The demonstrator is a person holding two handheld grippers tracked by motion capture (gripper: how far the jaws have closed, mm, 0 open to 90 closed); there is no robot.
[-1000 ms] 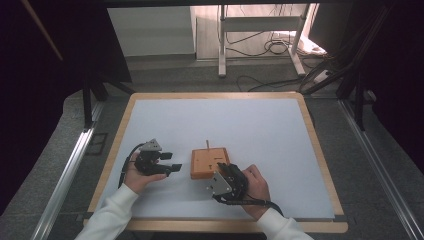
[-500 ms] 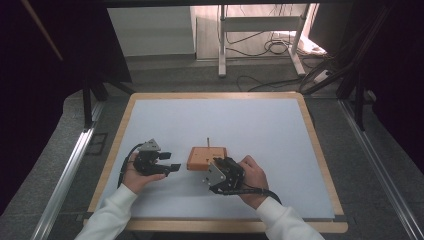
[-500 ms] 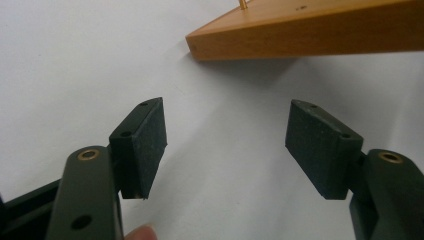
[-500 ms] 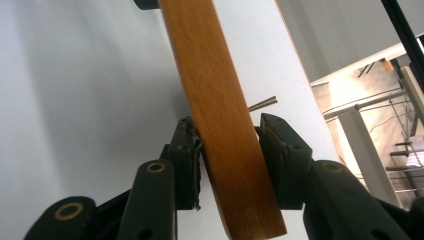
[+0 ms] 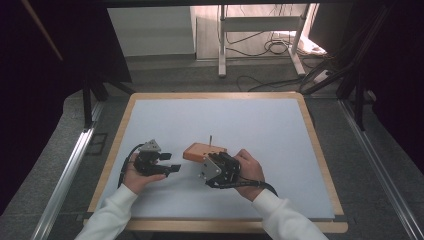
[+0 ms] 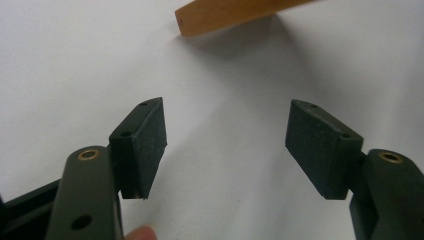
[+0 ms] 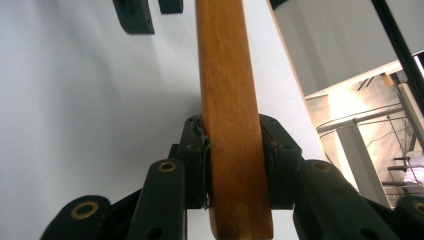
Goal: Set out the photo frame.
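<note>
Orange-brown wooden block (image 7: 230, 100), black hand-held gripper (image 6: 227, 145), white table (image 5: 260, 120).

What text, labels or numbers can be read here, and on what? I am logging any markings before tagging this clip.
None can be read.
Wooden block: bare wood grain, no print.
Right gripper and left gripper: plain black pads, no lettering.
Table: plain white surface, no marks.

Your table (image 5: 280, 125): pale top, light wooden rim. Grey floor (image 5: 210, 80) all round it. At twelve o'clock, a white metal stand (image 5: 260, 35) with loose cables (image 5: 272, 47) at its foot. At nine and three o'clock, aluminium rails (image 5: 67, 175) run alongside. At ten o'clock, a dark frame leg (image 5: 87, 102).
</note>
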